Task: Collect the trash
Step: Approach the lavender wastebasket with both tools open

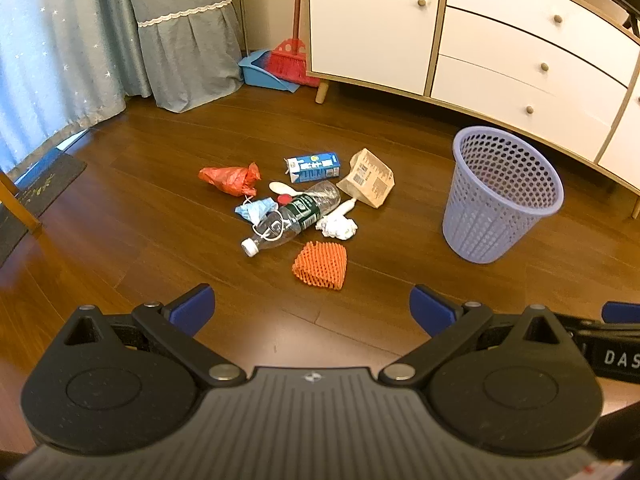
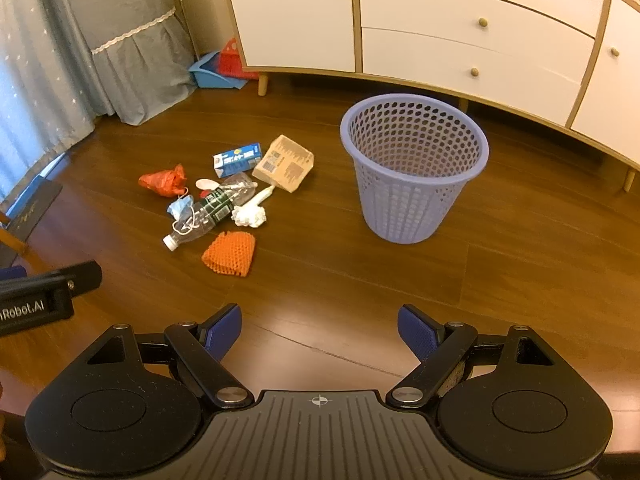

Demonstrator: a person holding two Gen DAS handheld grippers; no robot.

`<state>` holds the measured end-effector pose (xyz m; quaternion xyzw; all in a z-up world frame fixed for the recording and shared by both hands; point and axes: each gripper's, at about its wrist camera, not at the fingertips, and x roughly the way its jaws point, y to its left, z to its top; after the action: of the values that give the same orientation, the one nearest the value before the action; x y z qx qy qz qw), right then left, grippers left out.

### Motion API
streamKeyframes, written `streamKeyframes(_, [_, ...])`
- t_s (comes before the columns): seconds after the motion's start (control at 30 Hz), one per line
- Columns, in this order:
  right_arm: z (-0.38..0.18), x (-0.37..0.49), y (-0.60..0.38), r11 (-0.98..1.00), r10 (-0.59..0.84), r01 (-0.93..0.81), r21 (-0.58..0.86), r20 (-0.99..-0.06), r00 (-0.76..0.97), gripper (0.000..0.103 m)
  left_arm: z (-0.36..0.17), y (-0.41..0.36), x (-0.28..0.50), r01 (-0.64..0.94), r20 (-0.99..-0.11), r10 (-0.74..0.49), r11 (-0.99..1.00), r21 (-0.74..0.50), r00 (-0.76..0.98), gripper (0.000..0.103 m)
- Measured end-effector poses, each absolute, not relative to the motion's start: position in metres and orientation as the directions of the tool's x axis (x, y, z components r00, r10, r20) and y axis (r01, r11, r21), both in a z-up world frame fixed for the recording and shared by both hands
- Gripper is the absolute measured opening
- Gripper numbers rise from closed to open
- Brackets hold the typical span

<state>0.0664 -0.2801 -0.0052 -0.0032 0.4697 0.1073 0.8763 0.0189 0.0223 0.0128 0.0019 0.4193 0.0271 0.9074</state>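
Left tool (image 1: 312, 310) spread wide and empty, right tool (image 2: 319, 330) likewise, orange foam net (image 1: 320, 265) nearest, plastic bottle (image 1: 292, 216) behind, lavender basket (image 1: 500, 196) upright on floor (image 1: 160, 240)

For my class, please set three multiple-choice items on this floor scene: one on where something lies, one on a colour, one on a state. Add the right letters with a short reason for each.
1. Where does the orange foam net lie?
A. Inside the basket
B. On the floor, on the near side of the trash pile
C. Under the cabinet

2. What colour is the perforated wastebasket?
A. Lavender
B. Green
C. Black

3. In what state is the left claw?
A. Shut on the plastic bottle
B. Shut on nothing
C. Open and empty

Answers:
1 B: the net rests on the wooden floor, nearer to the cameras than the plastic bottle.
2 A: its wall and rim are pale purple.
3 C: its blue fingers stand wide apart with only floor between them.
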Motion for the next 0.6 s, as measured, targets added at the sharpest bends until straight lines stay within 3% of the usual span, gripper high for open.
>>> streamKeyframes(0.27, [0.024,0.1,-0.299,0.979,0.138,-0.203,0.02,-0.797,0.587,0.083,0.023,0.023,0.046,-0.074,-0.75,0.081,0.996,0.043,0.656,0.102])
streamKeyframes(0.6, [0.04,0.126,-0.31,0.975,0.165,-0.217,0.043,-0.796,0.583,0.083,0.03,0.018,0.072,-0.075,-0.739,0.092,0.996,0.056,0.667,0.102])
